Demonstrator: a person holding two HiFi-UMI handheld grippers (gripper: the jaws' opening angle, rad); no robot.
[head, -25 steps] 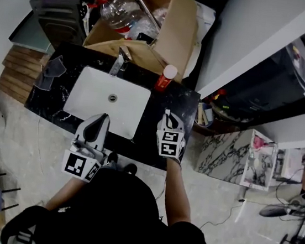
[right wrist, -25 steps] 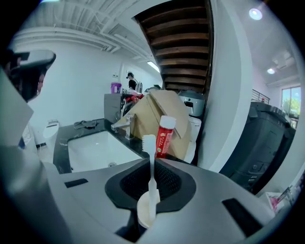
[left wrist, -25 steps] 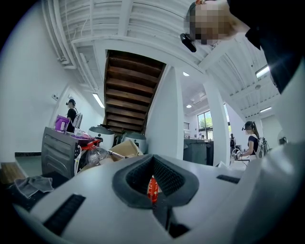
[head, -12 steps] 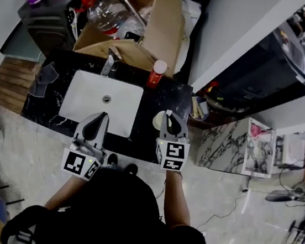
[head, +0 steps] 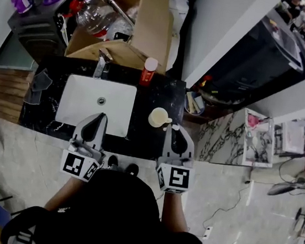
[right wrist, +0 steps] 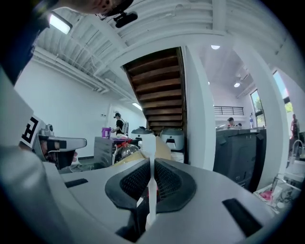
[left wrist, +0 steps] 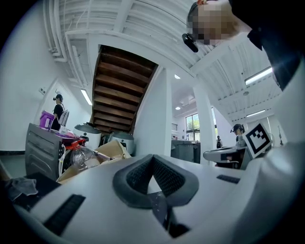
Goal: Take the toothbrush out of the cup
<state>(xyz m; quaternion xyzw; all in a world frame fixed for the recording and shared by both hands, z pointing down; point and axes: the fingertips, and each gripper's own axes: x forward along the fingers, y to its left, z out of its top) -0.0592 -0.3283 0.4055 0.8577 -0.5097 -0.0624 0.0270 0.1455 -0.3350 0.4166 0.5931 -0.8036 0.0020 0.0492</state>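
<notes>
Counter (head: 157, 92) is holding cup (head: 158, 117) just ahead of right gripper (head: 174, 134), which is clamping the freed toothbrush (right wrist: 151, 188); left gripper (head: 99, 118) clenched empty.

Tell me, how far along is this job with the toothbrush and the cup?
Nearly finished. Done: the cup stands on the black counter with nothing sticking out of it. In hand: the right gripper is shut on the white toothbrush, apart from the cup. Left: probably only setting it down. The left gripper is shut and empty.
</notes>
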